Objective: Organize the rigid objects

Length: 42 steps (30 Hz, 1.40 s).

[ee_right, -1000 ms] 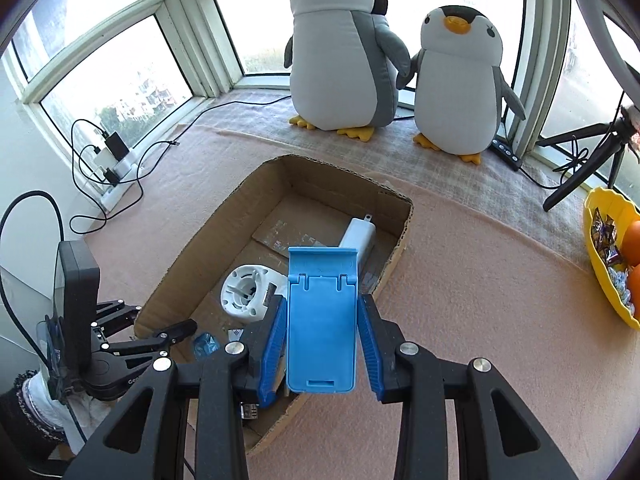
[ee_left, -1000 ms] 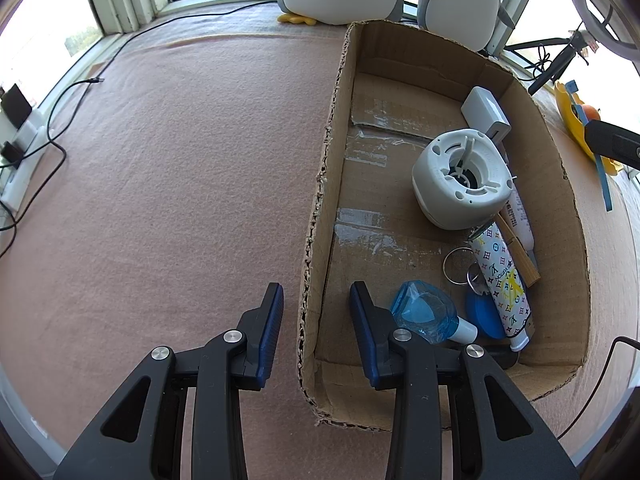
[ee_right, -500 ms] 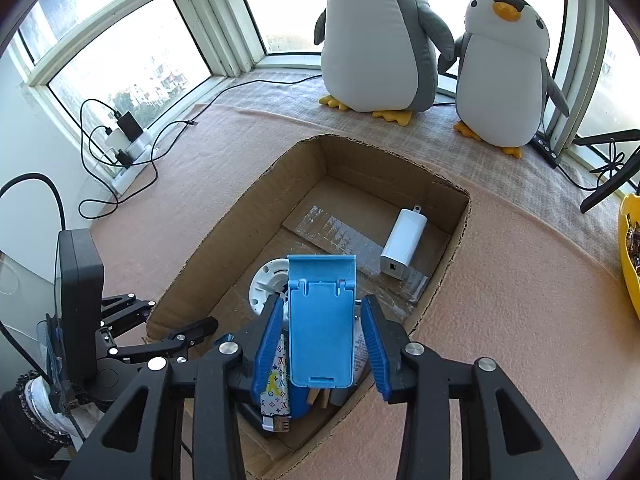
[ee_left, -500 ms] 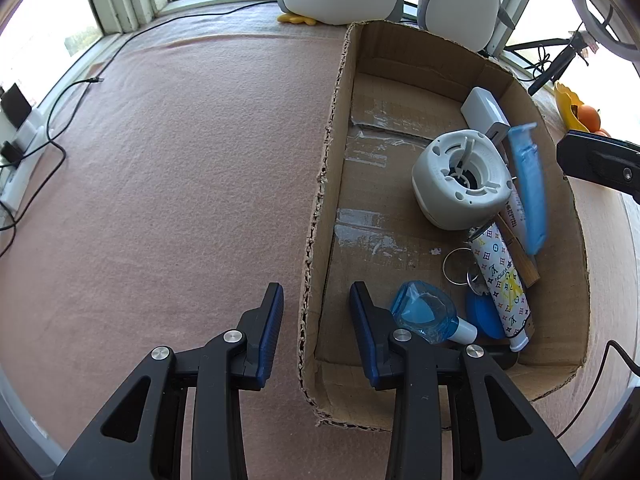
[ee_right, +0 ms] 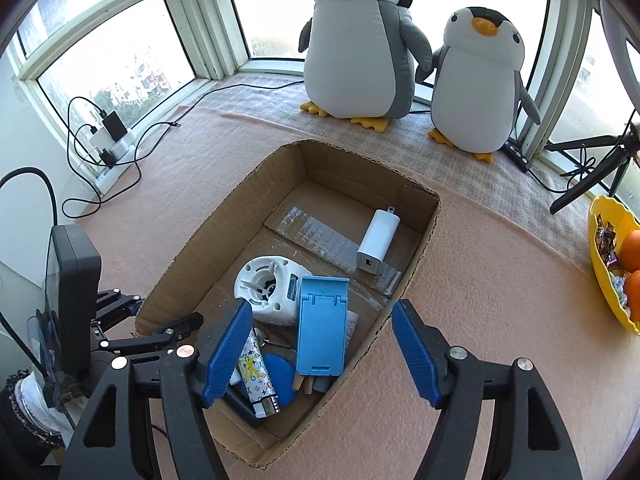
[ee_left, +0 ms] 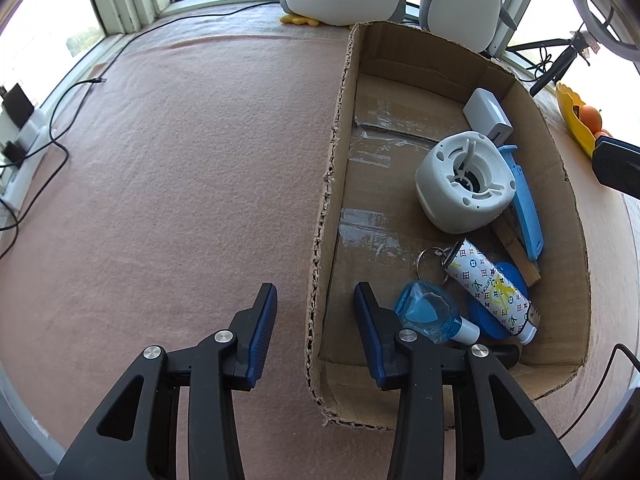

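A cardboard box [ee_right: 420, 240] [ee_left: 332, 184] lies on the pink cloth. In it lie a blue phone stand [ee_right: 322, 326] [ee_left: 526, 208], a white round device [ee_right: 272, 290] [ee_left: 464, 180], a white charger [ee_right: 378, 246] [ee_left: 488, 114], a patterned lighter [ee_right: 258, 376] [ee_left: 492, 290], a blue bottle [ee_left: 428, 316], a blue disc [ee_right: 284, 376] and a wooden piece [ee_left: 516, 250]. My right gripper [ee_right: 320, 354] is open above the stand, apart from it. My left gripper [ee_left: 314, 330] is open and straddles the box's left wall.
Two plush penguins [ee_right: 360, 40] [ee_right: 478, 84] stand at the window. A yellow bowl of oranges and sweets [ee_right: 604, 264] is at the right. A tripod [ee_right: 592, 172] stands behind it. A power strip with cables [ee_right: 108, 148] lies at the left.
My right gripper carried the blue phone stand over the box, opened and let it go. The stand now lies inside beside the white round device. The left gripper has not moved.
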Each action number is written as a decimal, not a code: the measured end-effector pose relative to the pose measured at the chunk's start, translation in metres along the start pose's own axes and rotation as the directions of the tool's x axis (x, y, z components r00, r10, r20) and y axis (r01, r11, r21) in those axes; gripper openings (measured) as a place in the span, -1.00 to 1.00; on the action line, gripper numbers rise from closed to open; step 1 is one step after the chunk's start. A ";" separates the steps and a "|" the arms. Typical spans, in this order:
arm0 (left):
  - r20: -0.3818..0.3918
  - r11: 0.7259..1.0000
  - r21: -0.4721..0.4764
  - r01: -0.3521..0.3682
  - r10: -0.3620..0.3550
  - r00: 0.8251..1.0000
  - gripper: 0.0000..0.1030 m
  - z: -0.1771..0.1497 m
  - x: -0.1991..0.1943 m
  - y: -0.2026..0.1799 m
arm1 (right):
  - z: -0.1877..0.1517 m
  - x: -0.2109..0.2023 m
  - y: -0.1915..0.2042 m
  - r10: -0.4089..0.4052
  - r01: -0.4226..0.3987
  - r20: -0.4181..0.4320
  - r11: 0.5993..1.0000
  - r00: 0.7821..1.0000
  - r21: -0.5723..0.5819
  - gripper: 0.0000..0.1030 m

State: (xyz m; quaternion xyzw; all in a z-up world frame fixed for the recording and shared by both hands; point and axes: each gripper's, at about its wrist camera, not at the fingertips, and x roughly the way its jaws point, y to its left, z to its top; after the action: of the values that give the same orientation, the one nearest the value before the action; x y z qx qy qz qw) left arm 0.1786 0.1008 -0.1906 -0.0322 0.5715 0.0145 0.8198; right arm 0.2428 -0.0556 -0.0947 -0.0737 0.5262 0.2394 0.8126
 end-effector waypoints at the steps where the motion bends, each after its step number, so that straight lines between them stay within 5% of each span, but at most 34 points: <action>1: -0.001 1.000 0.000 0.000 0.000 1.000 -0.24 0.000 0.000 0.000 | -0.002 -0.003 -0.002 -0.001 0.001 0.004 1.000 1.000 0.010 0.33; 17: 0.094 0.999 0.024 -0.045 0.043 0.995 -0.13 -0.001 -0.040 -0.003 | -0.041 -0.052 -0.022 -0.069 0.060 0.068 0.990 0.995 0.129 0.33; 21: 0.175 0.998 0.040 -0.056 0.048 0.983 0.12 0.000 -0.070 -0.010 | -0.047 -0.073 -0.017 -0.113 0.098 0.111 0.986 0.987 0.135 0.34; 30: 0.334 0.995 0.091 -0.042 0.010 0.942 0.32 -0.009 -0.140 -0.038 | -0.059 -0.113 -0.004 -0.188 0.159 0.189 0.974 0.964 0.159 0.51; 42: 0.367 0.996 0.089 -0.032 -0.003 0.930 0.38 -0.022 -0.169 -0.050 | -0.078 -0.143 0.000 -0.256 0.208 0.236 0.955 0.937 0.211 0.52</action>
State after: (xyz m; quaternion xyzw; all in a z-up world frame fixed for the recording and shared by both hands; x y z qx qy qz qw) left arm 0.1024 0.0513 -0.0378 0.0136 0.4089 -0.0004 0.9125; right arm 0.1310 -0.1292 -0.0012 -0.0284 0.4219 0.0997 0.9007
